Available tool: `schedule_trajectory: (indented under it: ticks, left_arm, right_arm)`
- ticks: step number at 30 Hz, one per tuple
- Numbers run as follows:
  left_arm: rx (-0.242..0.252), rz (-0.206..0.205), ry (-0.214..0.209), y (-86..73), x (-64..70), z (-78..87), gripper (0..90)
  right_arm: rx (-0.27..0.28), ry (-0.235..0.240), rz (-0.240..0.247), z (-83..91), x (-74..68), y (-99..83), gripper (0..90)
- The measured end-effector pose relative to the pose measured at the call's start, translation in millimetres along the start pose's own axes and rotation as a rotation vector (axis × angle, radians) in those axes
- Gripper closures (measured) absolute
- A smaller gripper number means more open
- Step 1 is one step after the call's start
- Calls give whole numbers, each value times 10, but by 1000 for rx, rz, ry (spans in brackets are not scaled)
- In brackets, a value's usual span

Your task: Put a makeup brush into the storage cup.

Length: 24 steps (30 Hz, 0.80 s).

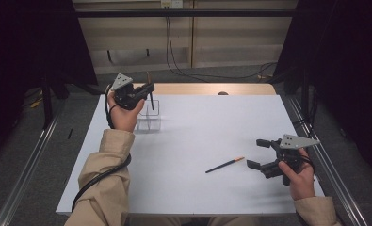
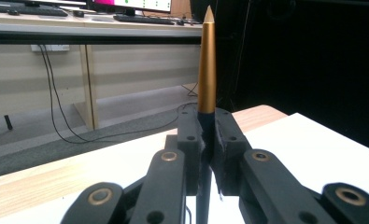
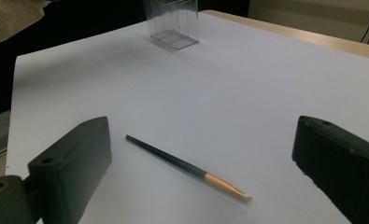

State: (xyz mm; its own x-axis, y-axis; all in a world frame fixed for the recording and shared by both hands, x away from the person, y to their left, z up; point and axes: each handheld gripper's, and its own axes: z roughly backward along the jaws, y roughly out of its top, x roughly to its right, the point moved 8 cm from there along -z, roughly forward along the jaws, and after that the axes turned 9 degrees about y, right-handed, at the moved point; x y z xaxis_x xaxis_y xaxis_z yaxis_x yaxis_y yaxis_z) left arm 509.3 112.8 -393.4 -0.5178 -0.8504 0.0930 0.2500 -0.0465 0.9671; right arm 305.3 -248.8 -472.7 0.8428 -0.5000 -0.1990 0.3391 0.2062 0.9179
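Your left hand-held gripper point(image 1: 146, 89) is clamped on a black-and-gold pen point(image 2: 206, 65), held upright with its gold tapered end up and its dark end pointing down over the clear holder point(image 1: 149, 115). Your right hand-held gripper point(image 1: 258, 153) stands wide open with nothing in it, well apart from the holder, near the desk point(image 1: 198, 127) edge on your side. A second pen point(image 1: 224, 165) lies flat just beside its jaws, between them and the holder.

Risks: the clear holder looks light; a tilted descent could strike its rim and tip it. The grip sits low on the shaft, so the pen may pivot. The flat pen could roll if a jaw nudges it.
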Motion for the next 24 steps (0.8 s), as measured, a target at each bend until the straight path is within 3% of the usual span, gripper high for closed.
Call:
schedule_trajectory:
  ticks: [24]
  left_arm:
    - [-11, 2, 6, -162, 37, -54, 830]
  right_arm:
    - [-1, 2, 2, 8, -6, 5, 42]
